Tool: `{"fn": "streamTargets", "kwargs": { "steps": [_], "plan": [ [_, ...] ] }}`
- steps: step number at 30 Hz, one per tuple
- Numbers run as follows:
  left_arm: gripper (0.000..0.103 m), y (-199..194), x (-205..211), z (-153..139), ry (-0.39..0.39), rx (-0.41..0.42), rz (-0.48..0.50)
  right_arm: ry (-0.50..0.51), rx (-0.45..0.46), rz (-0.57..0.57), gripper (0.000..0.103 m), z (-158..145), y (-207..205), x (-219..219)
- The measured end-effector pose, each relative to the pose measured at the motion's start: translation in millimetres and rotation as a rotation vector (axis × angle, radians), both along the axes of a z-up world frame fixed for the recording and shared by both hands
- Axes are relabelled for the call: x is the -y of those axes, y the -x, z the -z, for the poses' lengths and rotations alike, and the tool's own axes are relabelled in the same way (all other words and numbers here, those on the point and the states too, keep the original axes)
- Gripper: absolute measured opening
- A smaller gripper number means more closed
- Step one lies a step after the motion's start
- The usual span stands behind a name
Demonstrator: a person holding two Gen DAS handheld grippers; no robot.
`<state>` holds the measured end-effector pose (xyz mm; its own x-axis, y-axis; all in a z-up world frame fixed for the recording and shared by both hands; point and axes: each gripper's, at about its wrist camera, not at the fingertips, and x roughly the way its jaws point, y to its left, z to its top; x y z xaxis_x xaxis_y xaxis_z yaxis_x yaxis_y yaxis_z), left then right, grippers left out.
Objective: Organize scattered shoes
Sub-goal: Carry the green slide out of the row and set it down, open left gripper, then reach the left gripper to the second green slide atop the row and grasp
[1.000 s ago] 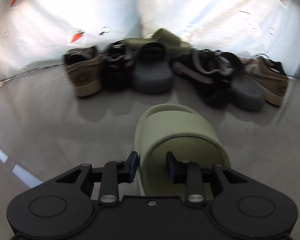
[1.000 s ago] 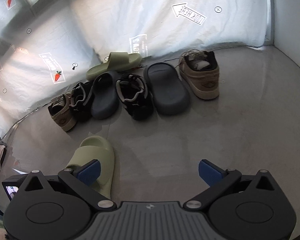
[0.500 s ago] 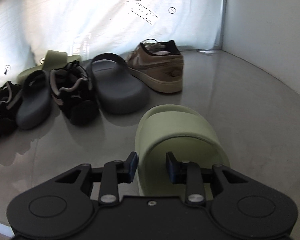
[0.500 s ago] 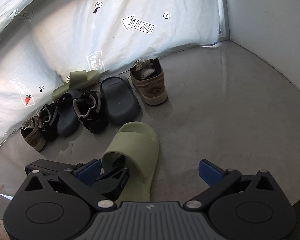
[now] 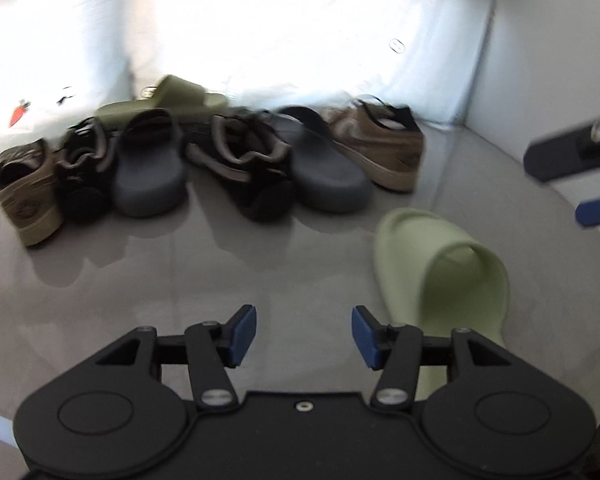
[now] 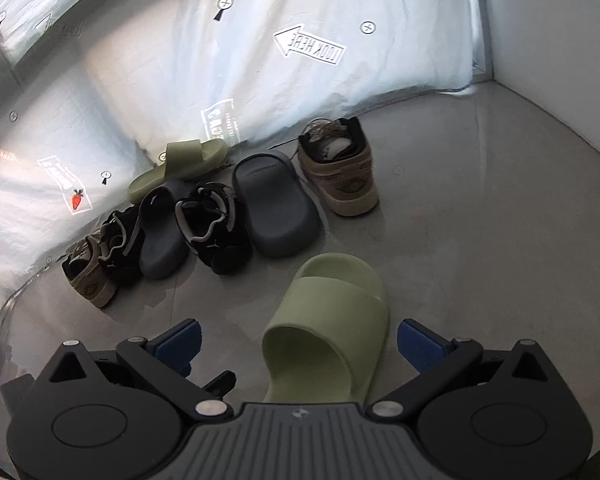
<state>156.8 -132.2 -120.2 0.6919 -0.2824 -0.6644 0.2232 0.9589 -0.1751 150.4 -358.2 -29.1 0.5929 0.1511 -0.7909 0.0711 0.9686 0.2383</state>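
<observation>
Eight shoes in view on the grey floor (image 6: 480, 240), counting the light green slide (image 6: 332, 320). Lies sole-down and alone, toe pointing toward the rest, heel opening toward the right wrist camera.

Beyond the light green slide, just past its toe: a dark grey slide (image 6: 276, 204) and a tan sneaker (image 6: 340, 176) side by side, close to it but not touching. Farther off from the light green slide, along the same line: a black sneaker (image 6: 216, 228), a second dark grey slide (image 6: 160, 236), a second black sneaker (image 6: 120, 244) and a second tan sneaker (image 6: 88, 276), all packed shoulder to shoulder. Farthest from the light green slide, behind that line: an olive green slide (image 6: 180, 160) against the white printed sheet (image 6: 340, 80).

Left hand-held gripper (image 5: 304, 332): to the left of the light green slide (image 5: 440, 276), off it. Has just been opening; stands about half spread, blue pads apart, only bare floor between them, nothing held.

Right hand-held gripper (image 6: 300, 342): straddles the heel end of the light green slide from above, spread wide. Grips nothing; blue pads clear of the slide's sides on both flanks.
</observation>
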Motion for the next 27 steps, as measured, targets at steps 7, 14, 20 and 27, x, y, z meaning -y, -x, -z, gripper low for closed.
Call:
{"fn": "streamTargets", "kwargs": {
  "steps": [7,14,20,27],
  "plan": [
    [0.058,-34.8,-49.2,-8.5,-0.024,0.042,-0.072,-0.015,-0.012,-0.107,0.103,11.2,-41.6,-43.3],
    [0.058,-113.6,-79.4,-6.2,-0.027,0.060,-0.090,0.287,0.159,-0.222,0.103,18.8,-88.8,-89.4],
    [0.058,-194.4,-90.7,-7.5,-0.007,0.084,-0.080,0.310,0.162,-0.204,0.103,39.9,-148.4,-94.2],
    [0.058,-257.5,-98.3,-4.5,0.018,0.124,-0.122,0.297,0.152,-0.160,0.103,67.1,-188.6,-85.7]
  ]
}}
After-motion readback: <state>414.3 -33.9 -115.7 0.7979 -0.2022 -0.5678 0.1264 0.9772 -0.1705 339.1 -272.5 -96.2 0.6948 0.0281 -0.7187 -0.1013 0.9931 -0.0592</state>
